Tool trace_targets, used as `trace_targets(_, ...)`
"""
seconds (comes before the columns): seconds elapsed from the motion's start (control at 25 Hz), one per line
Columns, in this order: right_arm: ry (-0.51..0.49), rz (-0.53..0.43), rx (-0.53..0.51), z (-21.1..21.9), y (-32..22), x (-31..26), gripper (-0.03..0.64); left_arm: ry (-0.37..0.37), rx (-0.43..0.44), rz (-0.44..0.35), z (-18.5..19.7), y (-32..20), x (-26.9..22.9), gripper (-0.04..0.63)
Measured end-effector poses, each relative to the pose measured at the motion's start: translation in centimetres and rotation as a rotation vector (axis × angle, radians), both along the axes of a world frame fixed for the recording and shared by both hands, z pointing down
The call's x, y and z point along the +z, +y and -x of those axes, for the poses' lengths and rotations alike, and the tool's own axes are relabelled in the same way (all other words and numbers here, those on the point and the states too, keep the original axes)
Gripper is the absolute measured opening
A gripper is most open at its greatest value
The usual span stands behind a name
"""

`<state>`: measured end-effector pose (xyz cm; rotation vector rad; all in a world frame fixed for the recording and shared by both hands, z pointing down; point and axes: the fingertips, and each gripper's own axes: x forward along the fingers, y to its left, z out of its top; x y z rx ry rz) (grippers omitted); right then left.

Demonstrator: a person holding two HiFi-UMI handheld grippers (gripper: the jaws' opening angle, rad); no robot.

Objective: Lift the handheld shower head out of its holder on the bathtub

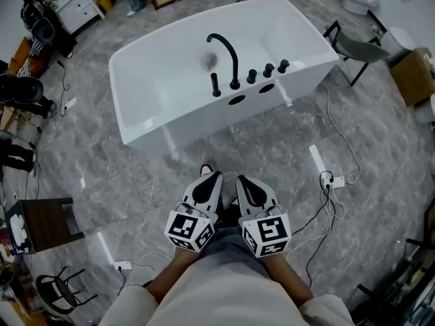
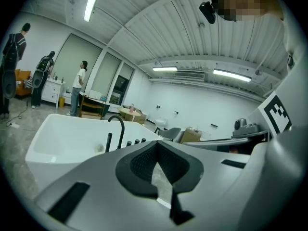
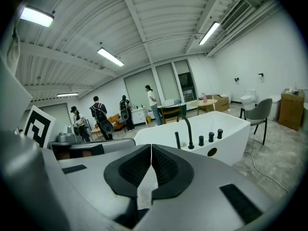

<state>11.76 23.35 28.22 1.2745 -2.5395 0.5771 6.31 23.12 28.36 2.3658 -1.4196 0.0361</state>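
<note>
The shower head is a slim black rod. It stands upright, seated on the near rim of the white bathtub, just left of the curved black spout and three black knobs.

Your left gripper and right gripper show pale grey, black inside the jaws, each topped by a cube of black-and-white square markers. The floor is grey with marbled veining. The bathtub is plain white; its curved faucet, knobs and handheld shower head are all black.
</note>
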Motion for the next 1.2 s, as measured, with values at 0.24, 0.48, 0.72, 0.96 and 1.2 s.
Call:
trace_targets(0.24, 0.015, 0.008, 0.018, -0.5, -1.9, 0.4, 0.02, 0.029, 0.009, 0.014, -0.2, -2.2, 0.6, 0.006)
trace_targets(0.48, 0.03, 0.012, 0.027, -0.5, -4.5, 0.5, 0.02, 0.045, 0.027, 0.017, -0.4, -5.1, 0.6, 0.005)
trace_targets(0.72, 0.041, 0.016, 0.03, -0.2, -7.7, 0.7, 0.02, 0.056, 0.045, 0.02, -0.3, -8.4, 0.7, 0.005)
trace_targets(0.96, 0.042, 0.016, 0.027, 1.5, -11.5, 0.4, 0.02, 0.052, 0.064, 0.015, 0.9, -12.3, 0.3, 0.005)
trace_targets(1.2, 0.042, 0.015, 0.02, 4.0, -15.2, -0.1, 0.02, 0.047, 0.076, 0.015, 3.1, -16.2, -0.2, 0.005)
